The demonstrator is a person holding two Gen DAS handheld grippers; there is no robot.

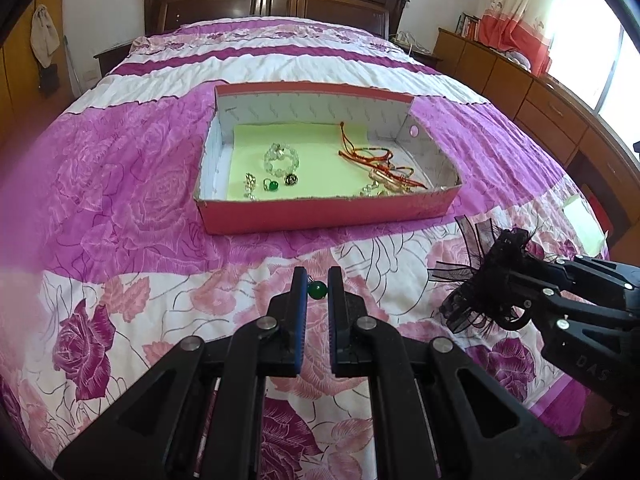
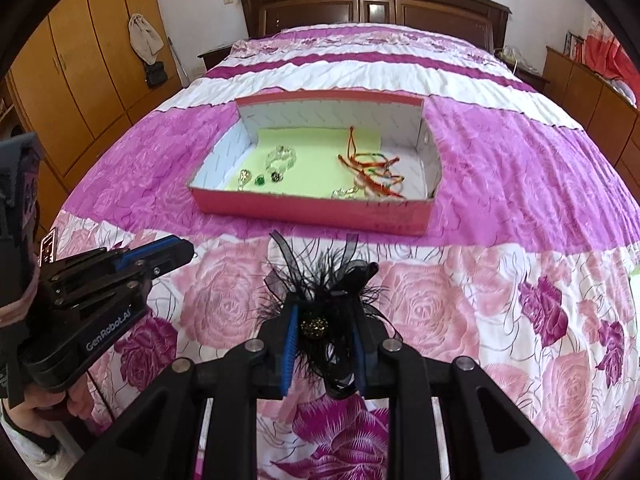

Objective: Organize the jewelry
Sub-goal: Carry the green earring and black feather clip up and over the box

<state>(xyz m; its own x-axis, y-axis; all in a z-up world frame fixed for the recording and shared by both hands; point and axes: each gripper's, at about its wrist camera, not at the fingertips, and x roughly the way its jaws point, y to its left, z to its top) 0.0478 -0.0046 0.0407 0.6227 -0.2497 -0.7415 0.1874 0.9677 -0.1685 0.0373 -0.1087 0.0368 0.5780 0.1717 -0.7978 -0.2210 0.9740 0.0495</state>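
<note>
A red cardboard box (image 1: 320,210) with a light green liner lies on the bed, also in the right wrist view (image 2: 312,210). Inside it are a clear bead bracelet (image 1: 281,159), small rings and a green bead piece (image 1: 272,186), and red cords (image 1: 372,156). My left gripper (image 1: 317,280) is shut on a green bead earring (image 1: 317,290) in front of the box. My right gripper (image 2: 324,316) is shut on a black feather hair clip (image 2: 320,300) with a gold centre; this hair clip also shows in the left wrist view (image 1: 480,276).
The bed has a pink and purple rose quilt (image 2: 460,300). A dark headboard (image 1: 276,0) stands at the far end. Wooden cabinets (image 1: 520,84) line the right side, wardrobes (image 2: 80,60) the left. A green paper sheet (image 1: 582,222) lies at the right bed edge.
</note>
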